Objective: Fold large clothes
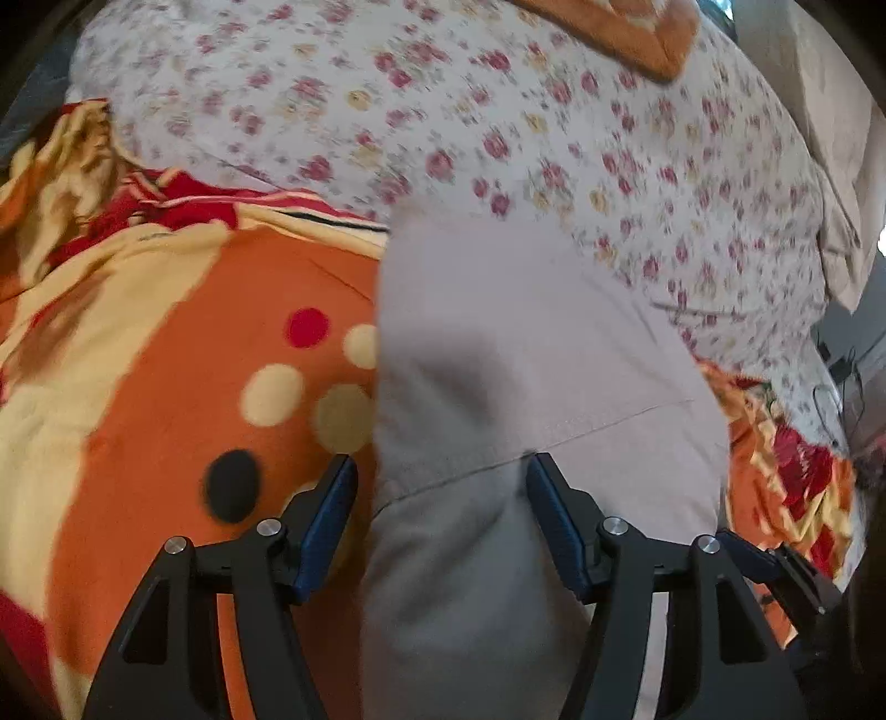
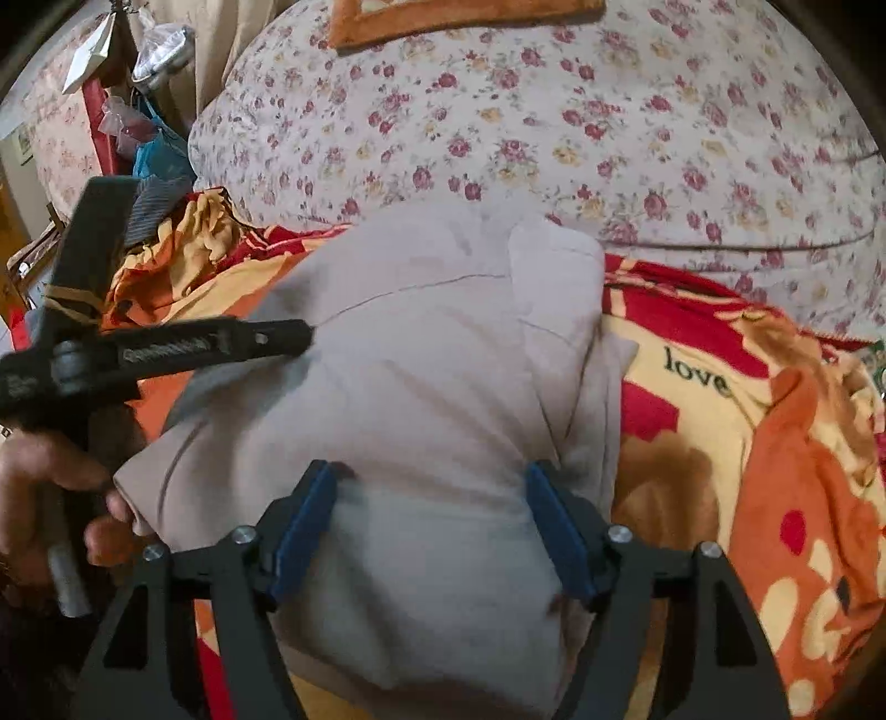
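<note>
In the right wrist view the garment (image 2: 421, 387) lies mid-frame on a blanket (image 2: 720, 443). A quilt (image 2: 554, 122) fills the upper frame behind it. The left gripper (image 2: 299, 335) sits at left.

The left tongs (image 1: 440, 471) gape over a pale grey garment (image 1: 526, 387) on an orange dotted blanket (image 1: 166, 387).

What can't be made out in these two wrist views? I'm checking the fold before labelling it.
- Near end of the grey garment: left wrist view, cut off by the bottom edge behind the open left gripper.
- Garment type, sleeves: right wrist view, folds hide them; right gripper open above.
- Far orange mat: cut by the top edge.
- Blanket print: left view, motion blur.
</note>
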Available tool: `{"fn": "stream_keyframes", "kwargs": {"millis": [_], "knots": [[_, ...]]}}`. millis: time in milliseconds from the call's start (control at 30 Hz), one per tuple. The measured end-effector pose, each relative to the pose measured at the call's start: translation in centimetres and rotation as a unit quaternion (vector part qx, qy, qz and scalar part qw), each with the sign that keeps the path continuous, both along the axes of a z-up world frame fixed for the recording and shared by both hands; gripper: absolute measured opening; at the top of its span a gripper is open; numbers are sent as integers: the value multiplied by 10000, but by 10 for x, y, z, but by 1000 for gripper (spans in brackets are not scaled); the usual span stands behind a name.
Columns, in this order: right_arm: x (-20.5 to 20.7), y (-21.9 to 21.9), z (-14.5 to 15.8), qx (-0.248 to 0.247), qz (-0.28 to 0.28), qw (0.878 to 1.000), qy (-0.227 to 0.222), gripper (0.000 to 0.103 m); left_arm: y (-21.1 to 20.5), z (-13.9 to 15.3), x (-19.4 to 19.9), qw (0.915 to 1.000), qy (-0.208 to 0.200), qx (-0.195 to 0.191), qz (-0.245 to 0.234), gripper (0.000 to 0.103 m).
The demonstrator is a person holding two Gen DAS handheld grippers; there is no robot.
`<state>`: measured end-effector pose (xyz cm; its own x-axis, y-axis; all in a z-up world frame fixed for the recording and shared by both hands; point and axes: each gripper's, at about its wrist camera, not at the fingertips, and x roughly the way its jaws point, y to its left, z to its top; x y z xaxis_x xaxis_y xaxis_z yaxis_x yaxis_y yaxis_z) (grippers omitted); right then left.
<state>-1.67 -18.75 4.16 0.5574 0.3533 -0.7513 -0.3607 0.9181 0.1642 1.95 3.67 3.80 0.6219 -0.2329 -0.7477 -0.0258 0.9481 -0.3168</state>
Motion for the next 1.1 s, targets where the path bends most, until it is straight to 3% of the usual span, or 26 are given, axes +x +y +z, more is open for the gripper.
{"fn": "stream_keyframes", "kwargs": {"millis": [67,133,167,267,367,533,567,733,900,1100], "knots": [[-14,-4,16,-140,-169,9993,-308,64,6,19,-17,9994,-313,103,107,58],[-34,-13,36,-107,-378,9973,-618,65,5,38,-38,9977,-540,402,87,62],[-44,-18,45,-53,-525,9964,-665,70,4,45,-48,9966,-592,573,81,70],[-73,-33,59,115,-1039,9933,-493,87,-4,56,-74,9934,-558,997,15,84],[-98,-43,62,115,-1367,9902,-262,87,-10,65,-106,9885,-811,1273,-102,84],[-140,-56,65,149,-1457,9891,-144,87,-28,88,-166,9683,-1571,1940,60,84],[-146,-55,67,92,-1431,9895,-186,87,-30,89,-174,9676,-1571,1975,88,85],[-173,-50,85,-132,-1336,9899,-449,87,-40,82,-196,9825,-1122,1466,-264,85],[-196,-48,112,-127,-1273,9893,-700,87,-65,85,-219,9814,-720,1757,-275,85],[-225,-43,145,-402,-1209,9855,-1118,87,-71,122,-247,9774,-1142,1772,-132,85]]}}
